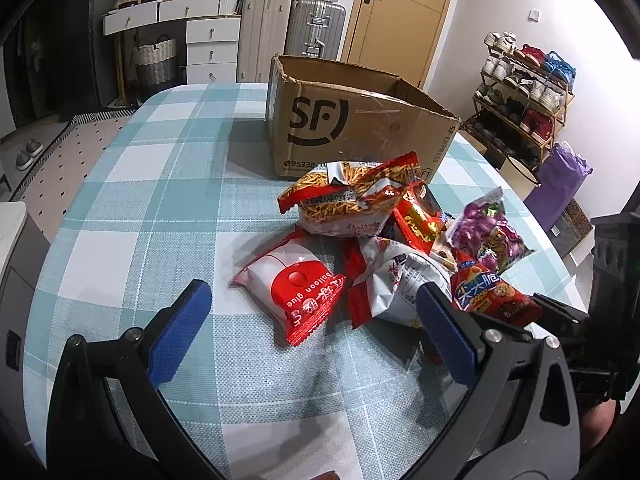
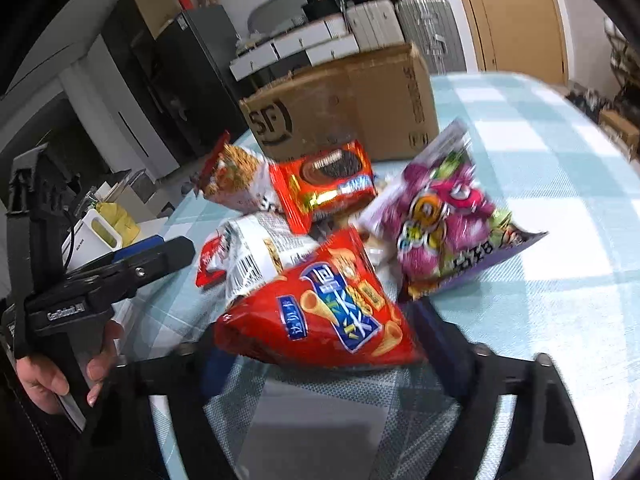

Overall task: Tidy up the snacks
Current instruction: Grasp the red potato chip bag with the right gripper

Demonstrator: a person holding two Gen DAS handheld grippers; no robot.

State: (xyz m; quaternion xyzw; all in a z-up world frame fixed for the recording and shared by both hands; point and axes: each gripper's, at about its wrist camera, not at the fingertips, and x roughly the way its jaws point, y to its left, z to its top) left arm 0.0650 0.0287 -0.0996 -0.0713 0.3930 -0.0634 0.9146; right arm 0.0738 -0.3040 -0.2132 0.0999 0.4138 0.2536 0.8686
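My right gripper (image 2: 320,354) has its jaws half closed around the near end of the red corn-snack bag (image 2: 320,312) at the front of the pile on the counter (image 2: 540,280), though blur hides whether the pads press. My left gripper (image 1: 316,320) hovers wide open and empty over the balloon-glue packet (image 1: 294,294). The bag looks light, puffy and slick, so I'd pinch its crimped seam.

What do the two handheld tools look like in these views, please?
Both are black plastic frames with curved arms and silver pivot screws. The left tool carries ridged blue pads on its fingers. Seen from the right wrist camera, its pistol-style handle bears white lettering, and the person's hand wraps it. The right tool appears similar, though blurred.
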